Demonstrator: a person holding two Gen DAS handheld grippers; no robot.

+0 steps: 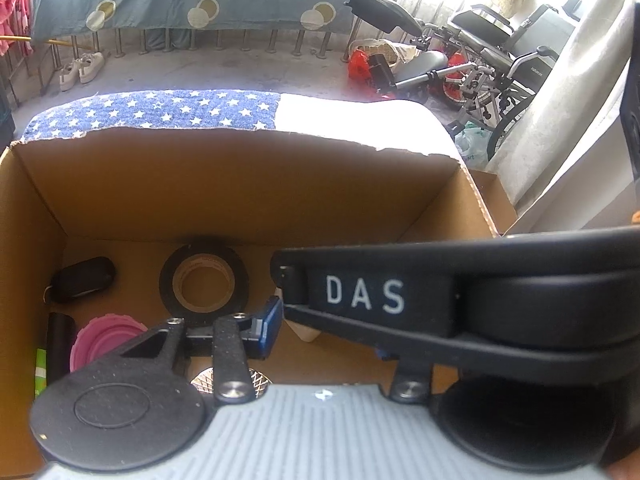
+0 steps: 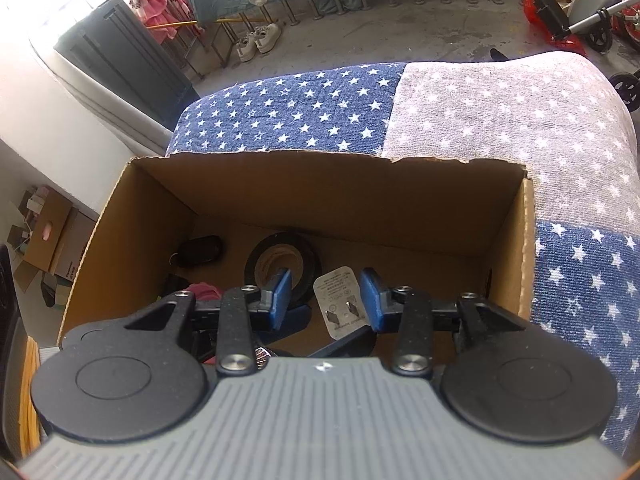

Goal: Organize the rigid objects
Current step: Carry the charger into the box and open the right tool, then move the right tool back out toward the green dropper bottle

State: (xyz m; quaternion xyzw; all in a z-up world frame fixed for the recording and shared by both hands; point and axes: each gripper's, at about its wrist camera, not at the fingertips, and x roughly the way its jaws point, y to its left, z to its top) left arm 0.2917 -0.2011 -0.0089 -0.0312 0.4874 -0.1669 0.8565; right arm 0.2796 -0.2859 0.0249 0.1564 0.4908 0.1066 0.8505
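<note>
My right gripper [image 2: 326, 296] hangs inside the cardboard box [image 2: 516, 248], its blue pads [image 2: 370, 300] spread. A white power adapter [image 2: 340, 300] sits between them, with a gap on its left side. Just beyond the left pad lies a black tape roll [image 2: 304, 256], and a car key fob [image 2: 200, 250] lies further left. On my left gripper [image 1: 320, 338] I see one pad [image 1: 269, 326], so I cannot tell its spread.

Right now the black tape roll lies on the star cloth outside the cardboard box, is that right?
Not quite. The black tape roll lies on the floor of the cardboard box, not outside on the star cloth. The right wrist view shows it.
</note>
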